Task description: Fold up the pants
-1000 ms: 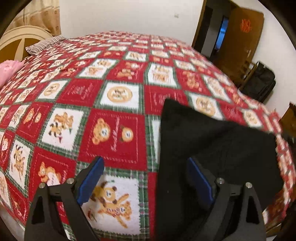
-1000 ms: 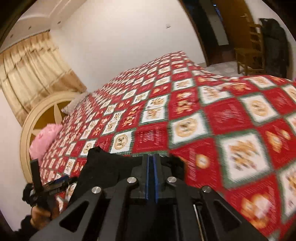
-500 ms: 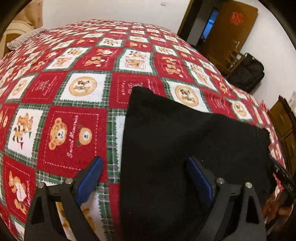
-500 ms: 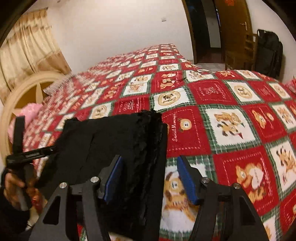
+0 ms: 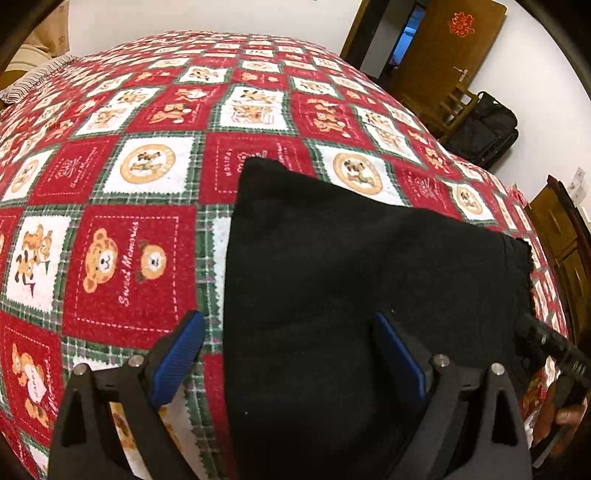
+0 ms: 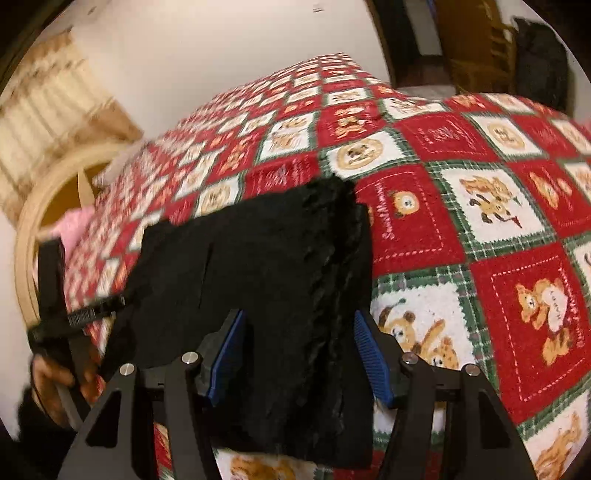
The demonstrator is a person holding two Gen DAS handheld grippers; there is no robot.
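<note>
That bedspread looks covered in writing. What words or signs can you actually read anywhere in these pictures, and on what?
"Sweet Memories": red bear square of the bedspread, beside the black pants.
"HAPPY": lower-left bear patch.
"HOLIDAY": red square above the pants, faint.
Red emblem on the wooden door: too small to read.
Other squares' lettering: blurred.

Warm, dim indoor light lit both views. The right wrist view was motion-blurred, worst at its left edge; the left was sharper. Fisheye bulged the bedspread [image 5: 155,177], and the pants [image 5: 351,280] showed little detail.
</note>
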